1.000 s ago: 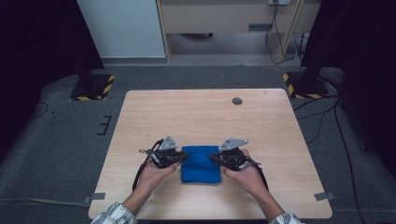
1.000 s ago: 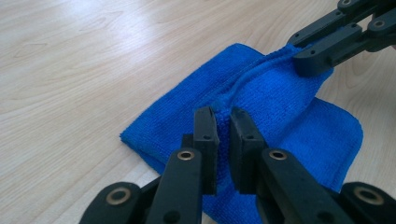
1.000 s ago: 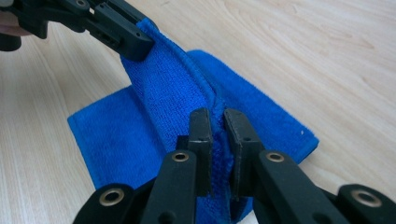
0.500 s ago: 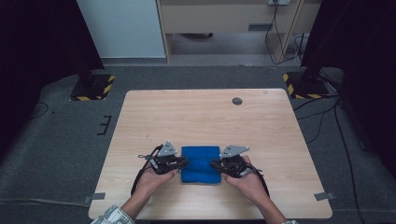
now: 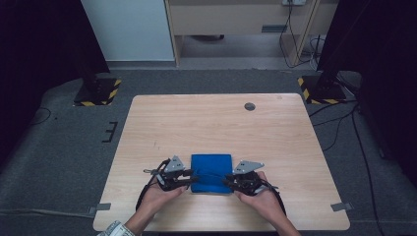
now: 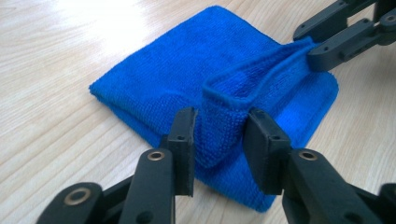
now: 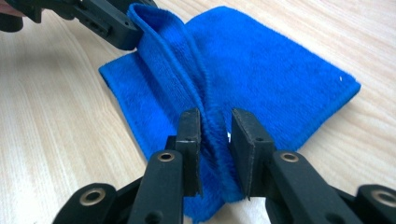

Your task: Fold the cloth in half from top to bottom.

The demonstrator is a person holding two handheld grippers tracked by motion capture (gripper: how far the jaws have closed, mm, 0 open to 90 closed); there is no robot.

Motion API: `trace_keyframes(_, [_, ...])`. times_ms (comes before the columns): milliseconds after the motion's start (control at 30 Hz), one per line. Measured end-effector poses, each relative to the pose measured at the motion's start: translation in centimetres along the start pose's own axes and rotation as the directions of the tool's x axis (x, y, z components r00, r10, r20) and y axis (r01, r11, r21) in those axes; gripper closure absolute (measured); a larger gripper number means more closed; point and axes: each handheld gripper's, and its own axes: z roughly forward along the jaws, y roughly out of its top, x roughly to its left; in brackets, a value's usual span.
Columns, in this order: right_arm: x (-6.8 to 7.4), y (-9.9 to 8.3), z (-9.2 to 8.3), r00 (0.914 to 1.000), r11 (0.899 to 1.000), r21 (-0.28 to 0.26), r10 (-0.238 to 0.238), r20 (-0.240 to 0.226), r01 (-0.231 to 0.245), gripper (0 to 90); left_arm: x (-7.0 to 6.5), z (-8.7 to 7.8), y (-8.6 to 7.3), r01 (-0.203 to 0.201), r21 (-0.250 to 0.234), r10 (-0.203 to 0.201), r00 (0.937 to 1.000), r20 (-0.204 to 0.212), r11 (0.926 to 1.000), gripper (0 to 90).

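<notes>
Pale wooden tabletop [image 5: 206,123] carries your folded blue microfibre cloth [image 5: 211,173] near its front edge; fold done, your left gripper [image 6: 218,140] and right gripper [image 7: 214,140] have just been opening, releasing its raised hem.

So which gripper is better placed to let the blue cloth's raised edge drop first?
Left, by a little: the left gripper stands wider around the cloth, its jaws having just been opening. The right gripper has opened too but sits closer on the fold.
</notes>
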Motion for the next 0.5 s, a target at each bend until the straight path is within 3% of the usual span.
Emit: trace_keyframes(500, [0.5,-0.9,-1.2,0.9998,1.0,0.007,0.017,0.006,-0.017,64.5,-0.6,-0.8,-0.6,0.012,-0.013,-0.011,0.9998,0.018,0.9998,60.2])
